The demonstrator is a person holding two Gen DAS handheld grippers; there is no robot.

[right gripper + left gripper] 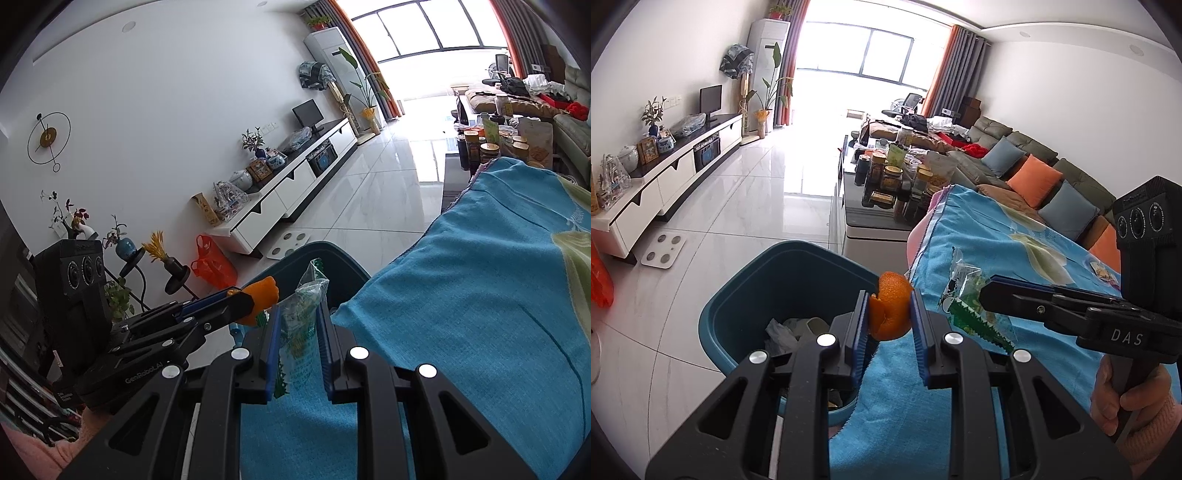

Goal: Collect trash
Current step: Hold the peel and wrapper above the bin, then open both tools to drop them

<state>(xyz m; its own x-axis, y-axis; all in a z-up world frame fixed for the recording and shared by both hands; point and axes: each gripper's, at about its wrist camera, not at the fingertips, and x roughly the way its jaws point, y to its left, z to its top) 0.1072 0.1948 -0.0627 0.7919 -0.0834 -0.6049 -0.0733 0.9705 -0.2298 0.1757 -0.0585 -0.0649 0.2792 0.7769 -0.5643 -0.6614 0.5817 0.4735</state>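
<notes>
My left gripper (pixel 889 295) is shut on an orange peel (pixel 891 310) and holds it at the near rim of the blue trash bin (pixel 753 295), beside the edge of the blue cloth-covered table (pixel 1034 251). The bin holds crumpled white trash. My right gripper (pixel 297 308) is shut on a clear and green plastic wrapper (pixel 301 325) just above the table's edge, close to the bin (pixel 332 258). The wrapper also shows in the left wrist view (pixel 964 306), with the right gripper (pixel 988 295) on it. The left gripper (pixel 255 295) and the peel (pixel 262 293) show in the right wrist view.
A white TV cabinet (pixel 665 184) runs along the left wall. A scale (pixel 663 251) lies on the tiled floor. A low table with jars (pixel 894 181) stands beyond the bin. A sofa with cushions (pixel 1034 173) is at right. An orange bag (pixel 212 262) sits on the floor.
</notes>
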